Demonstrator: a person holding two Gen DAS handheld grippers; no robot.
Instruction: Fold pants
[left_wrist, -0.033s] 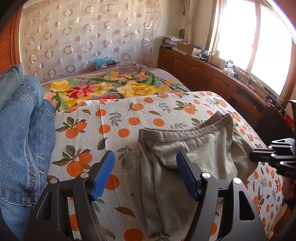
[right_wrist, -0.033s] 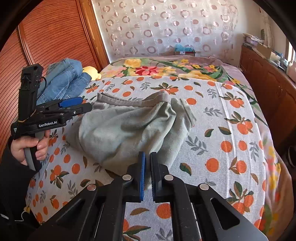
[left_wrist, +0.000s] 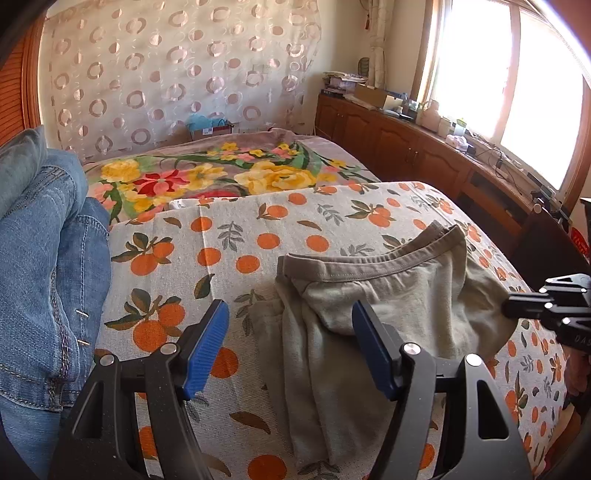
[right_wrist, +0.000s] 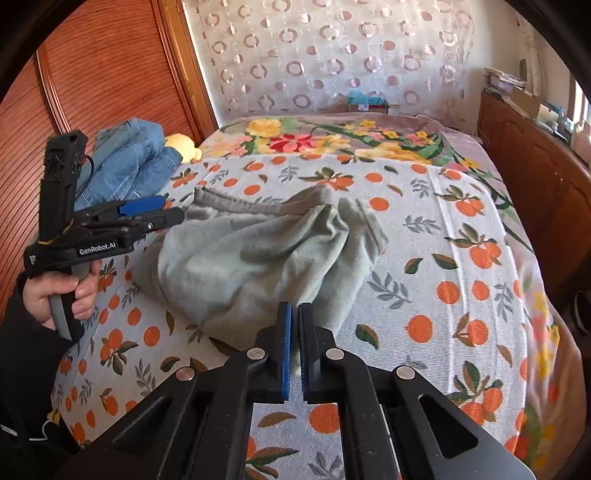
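Pants (left_wrist: 388, 306): soft grey-green knit, ribbed waistband, bunched on bed's woven orange-print cover (left_wrist: 229, 258).
L gripper (left_wrist: 290, 347): blue ridged pads wide apart, nothing betw.
R gripper (right_wrist: 294, 347): pads pinched on pants' near edge.
Jeans (left_wrist: 40, 258): stiff blue denim, piled at left.

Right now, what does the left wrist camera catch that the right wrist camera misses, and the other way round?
Only the left wrist view shows the bright window and the open left gripper seen from behind its blue pads. Only the right wrist view shows the hand gripping that tool, a yellow toy beside the jeans, and the shut right gripper pinching the pants. Both show the pants, the jeans, the orange-print bedspread, the cabinet and the curtain.
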